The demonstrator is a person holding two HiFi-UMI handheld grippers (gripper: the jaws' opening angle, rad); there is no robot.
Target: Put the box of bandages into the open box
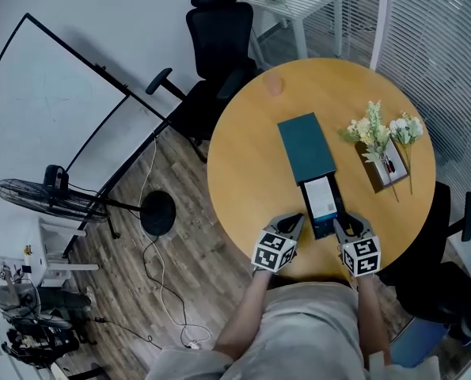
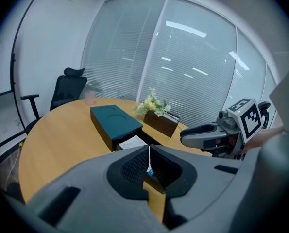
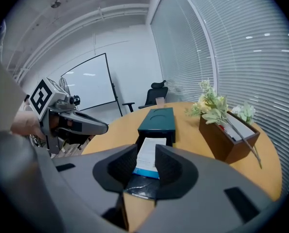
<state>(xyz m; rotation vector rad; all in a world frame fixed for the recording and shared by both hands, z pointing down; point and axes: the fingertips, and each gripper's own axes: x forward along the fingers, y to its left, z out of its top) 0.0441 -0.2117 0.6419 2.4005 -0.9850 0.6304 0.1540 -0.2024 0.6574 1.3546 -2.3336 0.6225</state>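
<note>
**A:** Your bandage box (image 1: 320,198) lies flat inside the open box (image 1: 324,229), low and right of centre in the head view, on the round tabletop (image 1: 243,180). The teal case (image 1: 306,147) adjoins it just above in the frame.

**B:** You have 2 tools at that open box's lower end. Your right tool (image 1: 339,225) is just beside its right edge, jaws a narrow gap apart and holding nothing. Through that gap, in the right gripper view, you see the white box with its blue stripe, lying beyond the tips.

**A:** Your left tool (image 1: 295,222) is just beside the left edge. Its jaws are pinched to a hairline slit and grip nothing. Only a sliver of white and blue shows through.

**B:** The bandage box sits between your 2 tools, slightly above them in the frame. Neither tool touches it, as far as I can see.
</note>
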